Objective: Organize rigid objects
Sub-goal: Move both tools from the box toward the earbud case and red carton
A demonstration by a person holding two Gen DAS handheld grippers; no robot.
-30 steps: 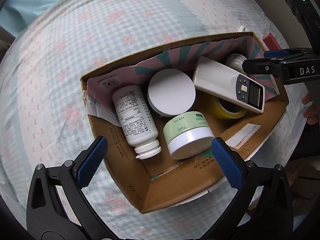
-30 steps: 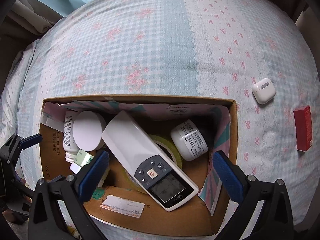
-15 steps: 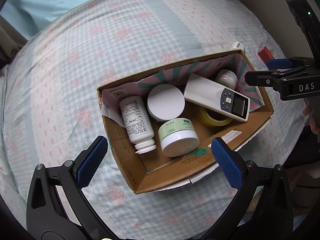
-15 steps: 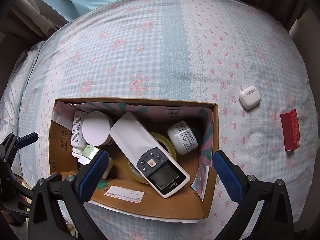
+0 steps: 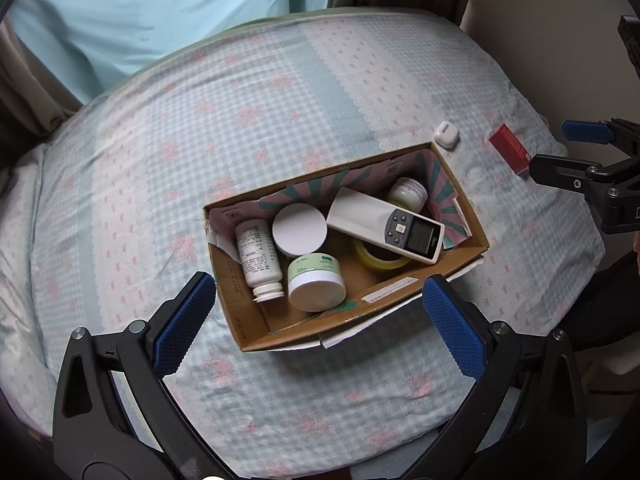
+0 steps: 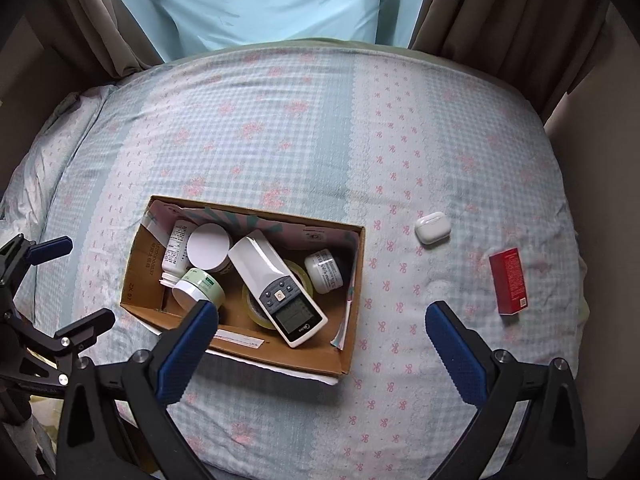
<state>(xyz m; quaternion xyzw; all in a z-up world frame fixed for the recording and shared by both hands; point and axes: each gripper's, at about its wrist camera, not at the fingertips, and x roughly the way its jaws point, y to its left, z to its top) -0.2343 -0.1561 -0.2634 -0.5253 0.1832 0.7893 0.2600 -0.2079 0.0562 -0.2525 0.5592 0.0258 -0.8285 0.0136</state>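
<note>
Cardboard box (image 6: pixel 256 344) sits on the checked bedspread (image 6: pixel 320 120), holding a white remote (image 6: pixel 276 280), tape roll (image 5: pixel 378 258), jars and bottles. Earbud case (image 6: pixel 432 228) and red carton (image 6: pixel 509 281) lie outside. My left gripper (image 5: pixel 316 320) and right gripper (image 6: pixel 320 340) both hover above, spread wide and empty.

A bed (image 6: pixel 320 128) fills most of both views, under a sheet (image 6: pixel 256 152) of pale blue-and-white check with pink flowers and bows; a white lace-edged band (image 6: pixel 384 128) runs down it right of centre; the sheet wrinkles near the front edge; behind the bed hangs a light blue curtain (image 6: pixel 260 4), flanked by brown drapes (image 6: pixel 500 8) on both sides; a beige wall (image 5: pixel 532 24) stands at the right.
</note>
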